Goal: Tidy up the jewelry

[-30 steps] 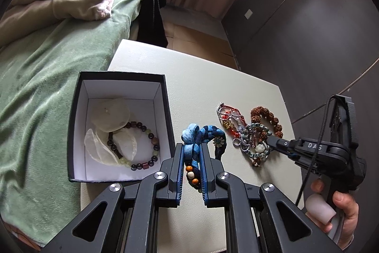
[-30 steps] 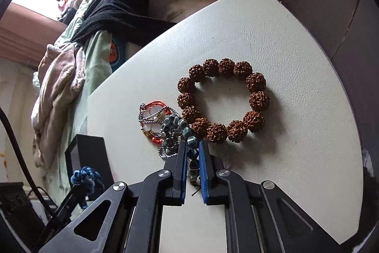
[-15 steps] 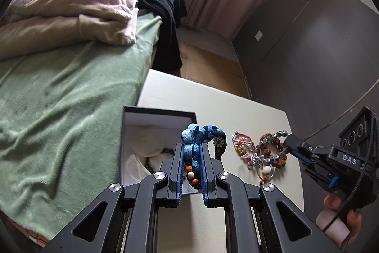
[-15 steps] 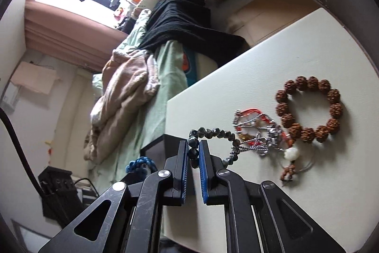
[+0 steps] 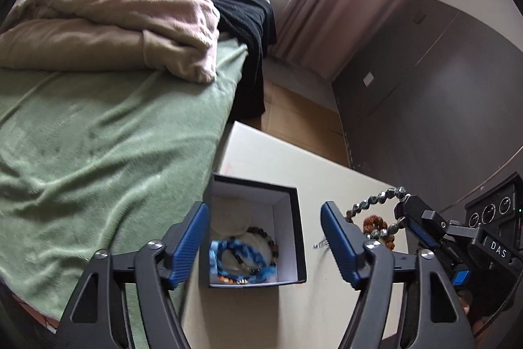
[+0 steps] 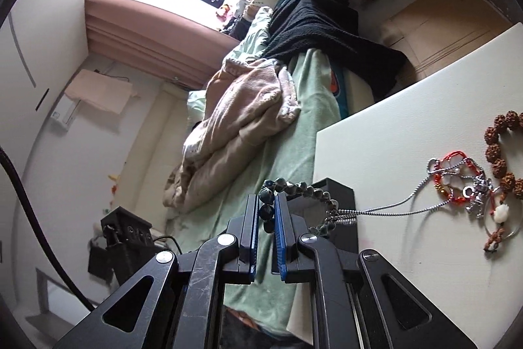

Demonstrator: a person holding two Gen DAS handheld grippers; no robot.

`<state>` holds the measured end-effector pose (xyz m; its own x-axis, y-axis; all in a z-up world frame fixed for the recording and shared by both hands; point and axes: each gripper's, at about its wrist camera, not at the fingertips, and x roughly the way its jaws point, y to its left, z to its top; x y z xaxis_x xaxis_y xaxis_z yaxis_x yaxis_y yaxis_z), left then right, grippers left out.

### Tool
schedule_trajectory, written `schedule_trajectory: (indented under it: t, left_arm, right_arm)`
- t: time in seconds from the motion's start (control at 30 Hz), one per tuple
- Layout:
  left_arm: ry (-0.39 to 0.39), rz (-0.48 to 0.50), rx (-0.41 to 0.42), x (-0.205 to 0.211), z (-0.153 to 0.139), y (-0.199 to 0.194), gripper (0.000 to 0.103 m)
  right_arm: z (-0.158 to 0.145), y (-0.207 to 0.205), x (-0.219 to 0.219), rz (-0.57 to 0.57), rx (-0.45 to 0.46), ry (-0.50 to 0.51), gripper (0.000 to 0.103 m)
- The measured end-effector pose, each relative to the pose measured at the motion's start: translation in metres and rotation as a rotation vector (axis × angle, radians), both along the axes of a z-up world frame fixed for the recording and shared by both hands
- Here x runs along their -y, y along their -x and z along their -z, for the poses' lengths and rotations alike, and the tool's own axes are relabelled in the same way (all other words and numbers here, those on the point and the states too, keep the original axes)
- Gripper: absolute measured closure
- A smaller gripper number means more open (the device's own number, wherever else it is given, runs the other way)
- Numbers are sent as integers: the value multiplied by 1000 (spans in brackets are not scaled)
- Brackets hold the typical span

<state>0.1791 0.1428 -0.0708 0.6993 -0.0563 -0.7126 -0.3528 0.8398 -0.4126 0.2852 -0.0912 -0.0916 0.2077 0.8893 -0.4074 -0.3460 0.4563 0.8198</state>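
"DAS" is printed on the right gripper (image 5: 403,213), whose jaws pinch the dark bead bracelet (image 6: 295,187). The left gripper (image 5: 264,237) gapes wide, empty, above the black box (image 5: 292,218) holding the blue bracelet (image 5: 240,255).

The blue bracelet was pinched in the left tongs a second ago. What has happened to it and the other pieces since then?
The left tongs opened and let the blue bracelet drop into the black box. The right tongs lifted the dark bead bracelet off the table toward the box, with a silver chain snagged and trailing. The brown bead bracelet and red bracelet stayed put.
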Motion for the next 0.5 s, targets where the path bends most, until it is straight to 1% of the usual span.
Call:
schedule_trajectory:
  t: [0.1, 0.33, 0.4, 0.47, 0.5]
  left_arm:
    - [2, -13, 3, -8, -5, 5, 30]
    - [16, -62, 5, -26, -7, 17, 30]
    - [16, -67, 8, -28, -8, 20, 30]
    - [11, -67, 11, -28, -10, 21, 30]
    - [11, -64, 14, -27, -10, 22, 30]
  right_arm:
    - [-1, 2, -10, -19, 4, -21, 92]
    - [12, 6, -52, -89, -29, 45, 91]
    - [19, 5, -64, -114, -62, 61, 83]
    - [25, 3, -67, -123, -92, 63, 52]
    - [26, 2, -65, -113, -92, 68, 49]
